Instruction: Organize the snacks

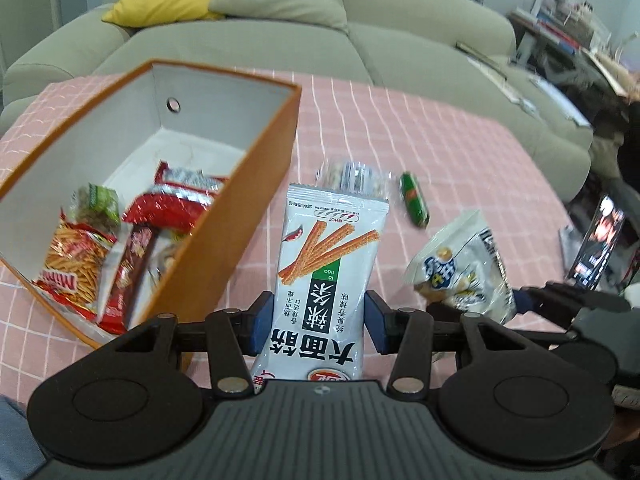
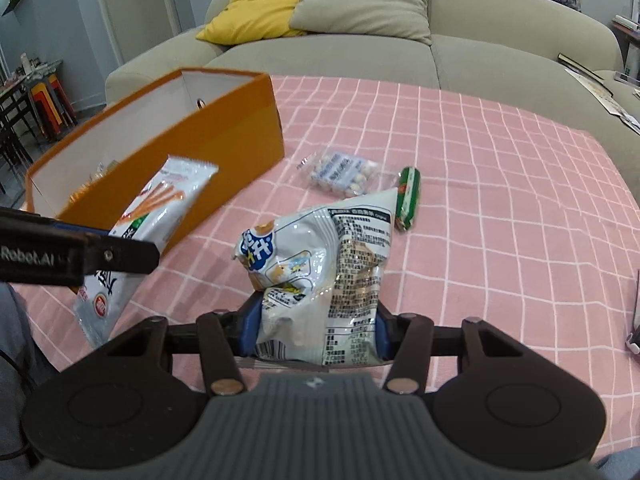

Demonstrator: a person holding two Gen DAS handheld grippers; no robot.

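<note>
Inside the orange box [image 1: 224,216], red snack packets [image 1: 168,208] lie piled.

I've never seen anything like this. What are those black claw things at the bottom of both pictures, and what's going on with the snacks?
They are handheld grippers, one in each of a person's hands; no robot arm is involved. Each carries a camera looking along its two fingers, so each picture is one gripper's own view. The left gripper is clamped on a white spicy-stick packet. The right gripper is clamped on a crinkly white snack bag. On the pink checked tablecloth lie a clear packet of small round sweets and a small green wrapped snack. The orange box already holds several snacks.
</note>
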